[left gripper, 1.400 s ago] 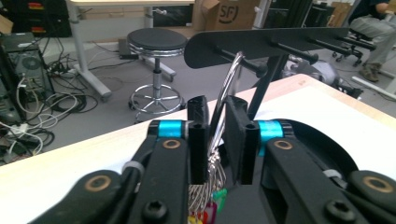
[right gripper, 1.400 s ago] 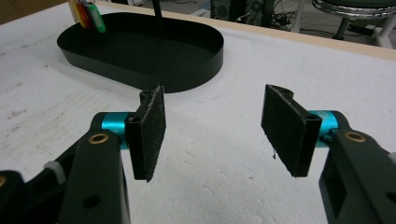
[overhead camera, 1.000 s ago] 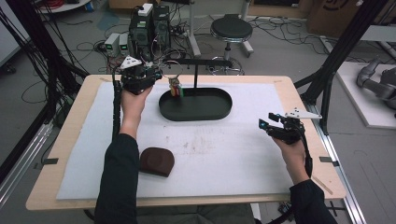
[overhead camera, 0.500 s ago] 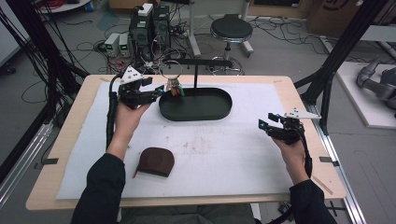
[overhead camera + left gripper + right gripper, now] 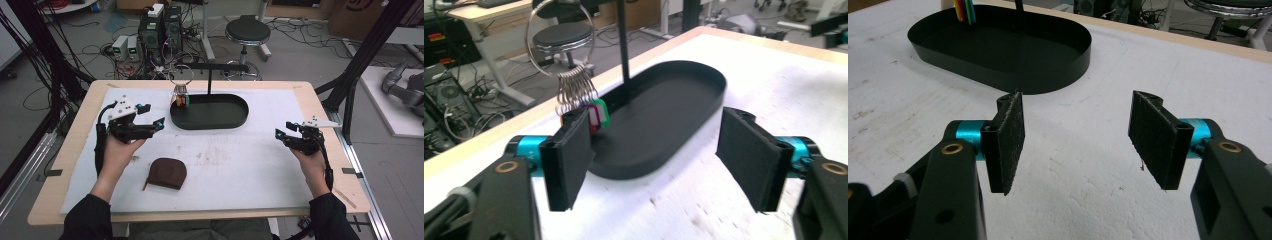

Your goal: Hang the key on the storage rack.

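both grippers are wide open and empty: left gripper (image 5: 159, 123) at centre left, right gripper (image 5: 278, 134) at right. key ring (image 5: 181, 82) hangs on the stand at upper centre, above the black tray (image 5: 240, 116); likely approach level, jaws straddling the ring.

The oval tray (image 5: 227, 119) is matt black, and so is the post rising from it; the ring (image 5: 559, 35) hanging there is silvery metal, its tags (image 5: 598, 114) green, red and yellow. The mat (image 5: 250, 165) is white with faint brownish smudges; the pouch (image 5: 167, 173) dark brown; the table edge (image 5: 70, 150) pale wood. Both grippers are black with turquoise collars: left gripper (image 5: 150, 116); right gripper (image 5: 284, 131).
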